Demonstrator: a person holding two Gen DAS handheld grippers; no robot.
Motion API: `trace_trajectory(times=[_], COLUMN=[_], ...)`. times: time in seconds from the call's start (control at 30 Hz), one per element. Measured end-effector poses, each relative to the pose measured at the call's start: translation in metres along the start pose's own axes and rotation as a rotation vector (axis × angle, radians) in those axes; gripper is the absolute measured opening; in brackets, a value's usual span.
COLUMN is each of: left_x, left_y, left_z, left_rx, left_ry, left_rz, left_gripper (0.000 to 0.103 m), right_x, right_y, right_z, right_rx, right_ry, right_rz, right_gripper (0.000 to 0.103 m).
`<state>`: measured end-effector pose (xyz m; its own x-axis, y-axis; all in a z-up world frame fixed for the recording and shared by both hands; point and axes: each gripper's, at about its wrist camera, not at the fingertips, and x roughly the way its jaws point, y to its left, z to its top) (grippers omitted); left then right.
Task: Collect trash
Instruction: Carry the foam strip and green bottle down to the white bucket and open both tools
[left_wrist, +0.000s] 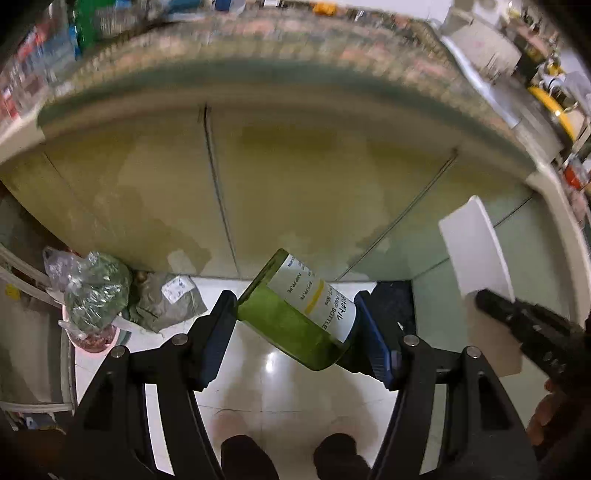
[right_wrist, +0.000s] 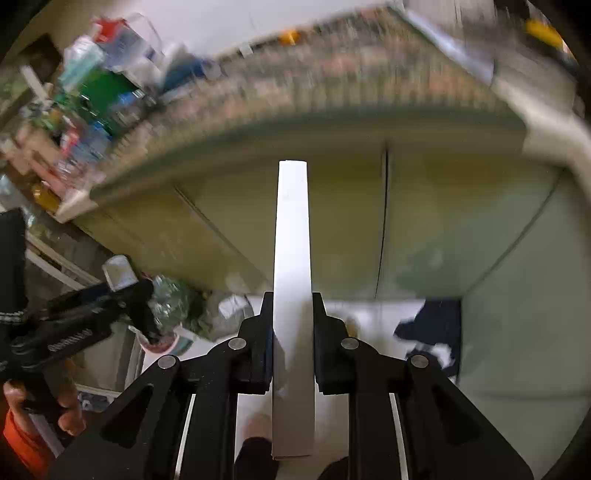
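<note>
My left gripper (left_wrist: 295, 314) is shut on a green plastic bottle (left_wrist: 291, 321) with a white label, held tilted above the white floor in front of a yellow-green cabinet. My right gripper (right_wrist: 293, 314) is shut on a flat white box (right_wrist: 292, 280), seen edge-on between its fingers. The white box (left_wrist: 474, 251) also shows in the left wrist view at the right, with the right gripper's finger (left_wrist: 517, 314) below it. The left gripper (right_wrist: 122, 295) shows at the left of the right wrist view.
The cabinet (left_wrist: 295, 192) with a blurred patterned counter edge fills the middle. Plastic bags of green and grey stuff (left_wrist: 99, 288) lie on the floor at the left. A dark cloth (right_wrist: 432, 325) lies on the floor at the right. Cluttered shelves (right_wrist: 92, 99) stand far left.
</note>
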<state>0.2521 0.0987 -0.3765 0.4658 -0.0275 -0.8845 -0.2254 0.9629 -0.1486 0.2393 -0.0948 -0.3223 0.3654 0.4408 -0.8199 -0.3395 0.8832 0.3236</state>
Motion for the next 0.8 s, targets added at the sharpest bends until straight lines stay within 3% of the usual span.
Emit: trace_trajectory(times=[0.23,0.37,0.67,0.8], left_x=[0.111,0.167,0.252,0.287], left_y=[0.045,0.062,0.057,0.046], left_z=[-0.045,-0.064,-0.077,-0.083], left_rx=[-0.016,-0.027,-0.006,0.001], left_ry=[0.073,0.104,0.124,0.152], left_rz=[0.034,0.015,-0.038,-0.075], left_gripper=[0.064,0.064,0.064,0.064], right_x=[0.113,0.17,0.263,0.286], right_y=[-0.02,-0.035,-0.052,-0.06], right_z=[-0.054,-0.075,-0.082,-0.08], right_rx=[0.043,0.036,0.035,0.039], right_ry=[0.117,0.151,0.164,0.207], right_rz=[-0.047,-0.07,-0.094,-0.14], right_gripper=[0.015,0.015,0.016,0.029])
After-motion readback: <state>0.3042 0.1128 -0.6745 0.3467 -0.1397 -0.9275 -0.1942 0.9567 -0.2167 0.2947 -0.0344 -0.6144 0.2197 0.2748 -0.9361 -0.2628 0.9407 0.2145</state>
